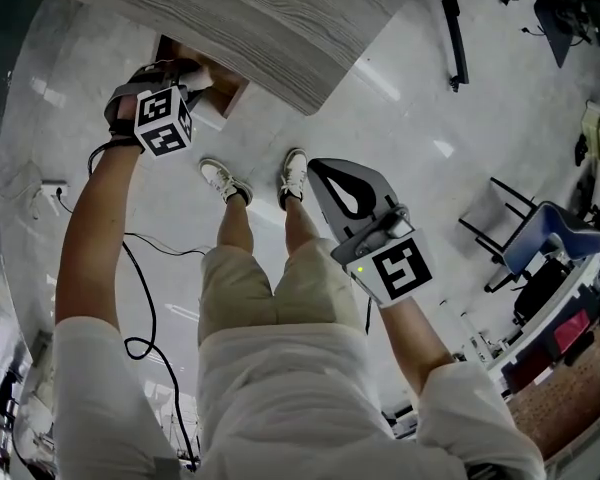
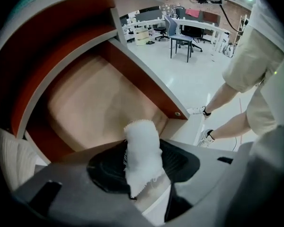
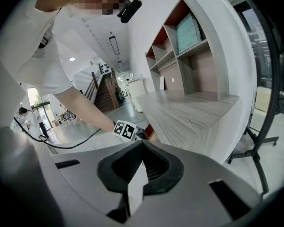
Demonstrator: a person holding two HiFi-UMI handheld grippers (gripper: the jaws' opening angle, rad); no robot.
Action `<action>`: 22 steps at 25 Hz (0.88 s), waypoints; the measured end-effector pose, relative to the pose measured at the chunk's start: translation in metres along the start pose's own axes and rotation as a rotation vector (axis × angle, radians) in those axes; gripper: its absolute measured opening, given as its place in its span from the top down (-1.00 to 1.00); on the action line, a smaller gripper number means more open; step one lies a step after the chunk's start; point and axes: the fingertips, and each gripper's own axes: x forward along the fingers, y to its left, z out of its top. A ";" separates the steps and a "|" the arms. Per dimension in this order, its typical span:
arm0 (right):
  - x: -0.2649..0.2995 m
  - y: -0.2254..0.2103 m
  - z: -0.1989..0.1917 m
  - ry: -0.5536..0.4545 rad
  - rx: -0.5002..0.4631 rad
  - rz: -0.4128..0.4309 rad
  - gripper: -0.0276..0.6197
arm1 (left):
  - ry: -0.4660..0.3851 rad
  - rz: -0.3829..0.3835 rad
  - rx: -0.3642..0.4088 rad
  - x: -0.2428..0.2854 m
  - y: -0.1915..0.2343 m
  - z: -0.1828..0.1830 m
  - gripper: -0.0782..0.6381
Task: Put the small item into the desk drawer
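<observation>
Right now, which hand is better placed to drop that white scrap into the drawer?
The left. The left gripper grips the white cloth scrap at the open drawer, while the right gripper hangs empty, jaws together, off beside the desk.

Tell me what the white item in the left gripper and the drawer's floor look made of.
The white item: likely woven cloth, matte; frayed threads along its edges. The drawer floor: smooth tan board, perhaps laminate or veneer; even surface, no clear grain.

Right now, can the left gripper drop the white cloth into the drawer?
Probably yes. The drawer stands open, its floor bare, and the left gripper holds the white cloth at its mouth with nothing between.
</observation>
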 end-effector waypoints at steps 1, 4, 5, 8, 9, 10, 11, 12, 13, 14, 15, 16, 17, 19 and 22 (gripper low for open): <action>-0.001 -0.001 -0.001 0.002 0.001 -0.003 0.92 | 0.004 -0.008 0.008 0.001 -0.001 -0.001 0.26; -0.002 -0.006 -0.002 0.003 0.005 -0.009 0.92 | 0.018 -0.028 0.051 0.004 -0.004 -0.004 0.26; -0.003 -0.007 -0.002 0.001 0.007 -0.011 0.92 | 0.020 -0.032 0.061 0.005 -0.004 -0.004 0.26; -0.004 -0.010 -0.002 -0.001 0.012 -0.020 0.92 | 0.015 -0.041 0.077 0.007 -0.005 -0.002 0.26; -0.004 -0.011 -0.002 -0.001 0.013 -0.022 0.92 | 0.013 -0.044 0.083 0.007 -0.005 -0.001 0.26; -0.004 -0.011 -0.002 -0.001 0.014 -0.024 0.92 | 0.012 -0.049 0.090 0.008 -0.006 0.000 0.26; -0.004 -0.012 -0.003 -0.001 0.014 -0.025 0.92 | 0.010 -0.054 0.099 0.009 -0.006 0.000 0.26; -0.004 -0.012 -0.003 -0.001 0.014 -0.027 0.92 | 0.009 -0.059 0.109 0.009 -0.007 0.001 0.26; -0.004 -0.012 -0.004 0.000 0.014 -0.027 0.92 | 0.010 -0.065 0.121 0.010 -0.007 0.002 0.26; -0.004 -0.013 -0.005 0.001 0.016 -0.028 0.92 | 0.014 -0.071 0.134 0.011 -0.008 0.002 0.26; -0.004 -0.013 -0.005 0.002 0.018 -0.028 0.92 | 0.019 -0.075 0.149 0.012 -0.009 0.002 0.26; -0.004 -0.013 -0.006 0.003 0.022 -0.029 0.92 | 0.027 -0.080 0.164 0.013 -0.009 0.001 0.26; -0.005 -0.013 -0.006 0.004 0.024 -0.029 0.92 | 0.036 -0.085 0.180 0.014 -0.009 0.000 0.26; -0.005 -0.014 -0.008 0.008 0.028 -0.031 0.92 | 0.050 -0.094 0.205 0.015 -0.010 -0.003 0.26; -0.005 -0.016 -0.010 0.014 0.031 -0.036 0.92 | 0.060 -0.097 0.228 0.017 -0.008 -0.006 0.26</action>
